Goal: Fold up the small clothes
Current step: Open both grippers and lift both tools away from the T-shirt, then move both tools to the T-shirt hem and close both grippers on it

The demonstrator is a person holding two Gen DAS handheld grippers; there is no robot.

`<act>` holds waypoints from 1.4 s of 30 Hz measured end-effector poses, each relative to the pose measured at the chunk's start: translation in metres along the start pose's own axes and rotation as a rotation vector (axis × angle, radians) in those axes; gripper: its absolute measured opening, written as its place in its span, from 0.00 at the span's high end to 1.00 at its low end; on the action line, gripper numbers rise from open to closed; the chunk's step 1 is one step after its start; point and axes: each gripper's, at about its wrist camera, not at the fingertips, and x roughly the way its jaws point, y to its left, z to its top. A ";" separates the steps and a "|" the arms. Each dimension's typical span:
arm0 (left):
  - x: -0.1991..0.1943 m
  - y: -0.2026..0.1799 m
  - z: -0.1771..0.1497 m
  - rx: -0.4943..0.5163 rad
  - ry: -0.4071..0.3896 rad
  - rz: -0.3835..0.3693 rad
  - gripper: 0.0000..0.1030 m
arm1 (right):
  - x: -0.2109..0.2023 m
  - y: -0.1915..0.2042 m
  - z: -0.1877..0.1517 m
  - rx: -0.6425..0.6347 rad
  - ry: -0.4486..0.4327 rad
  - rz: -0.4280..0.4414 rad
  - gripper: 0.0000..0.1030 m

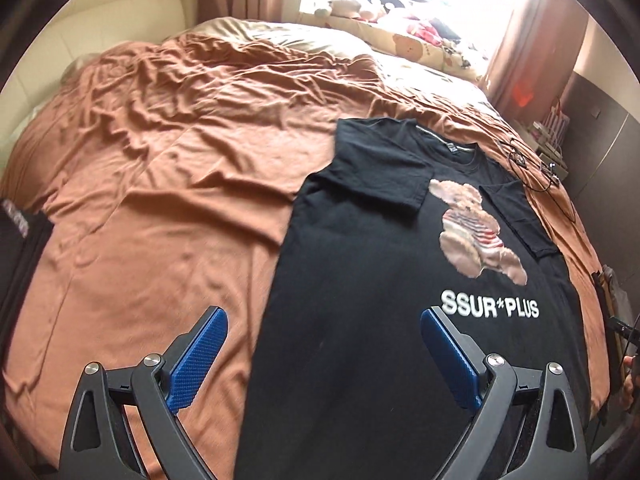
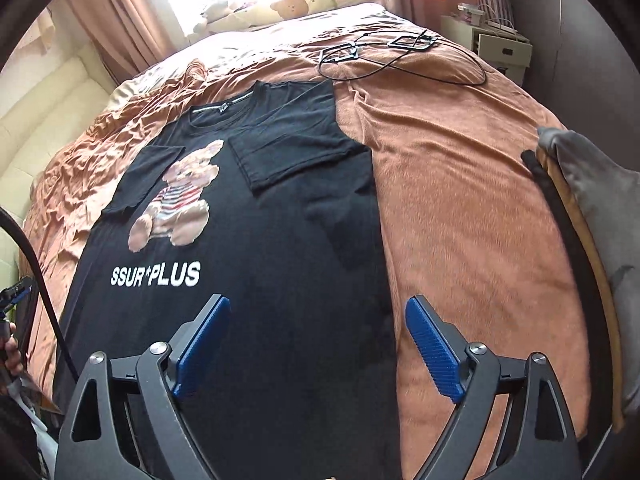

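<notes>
Both jaws spread, empty, my left gripper [image 1: 322,344] and right gripper [image 2: 318,334] over near hem of black T-shirt [image 1: 360,280]. Risk: uneven pinch drags folded sleeves [image 2: 292,152] open on wrinkled bedsheet [image 1: 160,200].

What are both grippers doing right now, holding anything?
Left gripper: open, holding nothing, above the black T-shirt.
Right gripper: open, holding nothing, above the shirt's right edge.
</notes>
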 end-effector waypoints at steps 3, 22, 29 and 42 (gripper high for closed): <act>-0.008 0.016 -0.021 -0.013 0.012 0.006 0.05 | -0.006 -0.001 -0.015 -0.006 -0.001 0.016 0.14; -0.044 0.097 -0.121 -0.147 0.108 -0.108 0.40 | -0.019 -0.026 -0.103 0.068 0.037 0.091 0.21; -0.036 0.102 -0.152 -0.183 0.187 -0.152 0.54 | -0.032 -0.043 -0.131 0.107 0.037 0.074 0.31; -0.046 0.119 -0.190 -0.337 0.230 -0.291 0.56 | -0.046 -0.080 -0.176 0.268 0.041 0.211 0.40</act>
